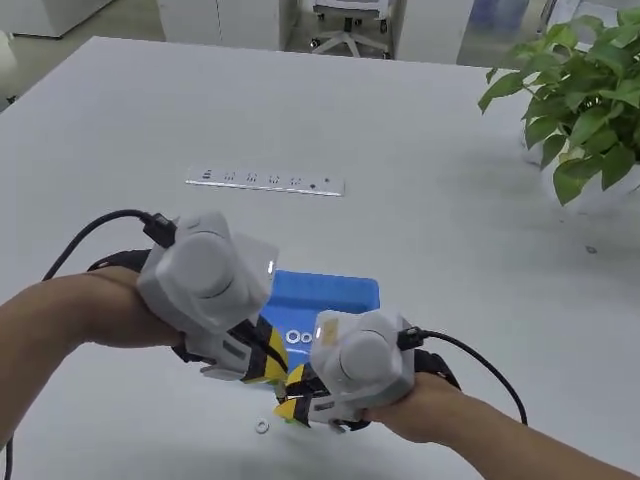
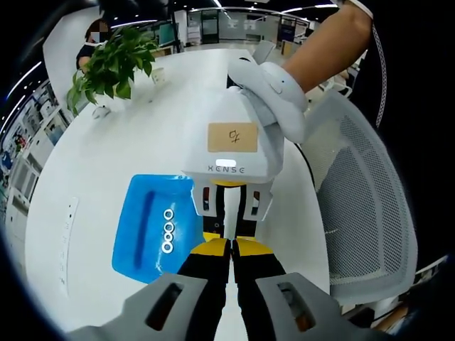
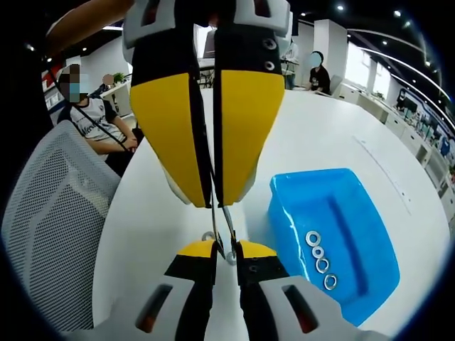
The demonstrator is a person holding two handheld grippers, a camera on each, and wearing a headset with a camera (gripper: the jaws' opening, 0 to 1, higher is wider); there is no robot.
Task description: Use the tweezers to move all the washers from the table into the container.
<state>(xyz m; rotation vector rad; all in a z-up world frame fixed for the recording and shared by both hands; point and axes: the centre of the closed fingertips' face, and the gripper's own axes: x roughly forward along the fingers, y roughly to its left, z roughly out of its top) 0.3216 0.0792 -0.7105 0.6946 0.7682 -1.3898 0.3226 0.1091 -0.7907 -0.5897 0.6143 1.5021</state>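
With left gripper point(image 2: 231, 249) and right gripper point(image 3: 226, 250) jaws clenched on the tweezers point(image 3: 219, 217), four washers point(image 3: 318, 252) in the container point(image 3: 355, 213) and one washer point(image 1: 262, 427) on the table point(image 1: 400, 150) at its 7 o'clock, we risk the tips flicking it away.

Rig: left gripper point(image 3: 215, 197) and right gripper point(image 2: 231, 222) have grey-white rounded housings, black jaws and yellow pads point(image 3: 245, 121). Right housing bears tan label point(image 2: 233, 137) and "XENSE" lettering. Black cable point(image 1: 90, 238) exits each housing.

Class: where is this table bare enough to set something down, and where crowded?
Free: between strip and plant; left of the strip. Crowded: the near edge, with left tool, right tool, tweezers, container and a loose washer.
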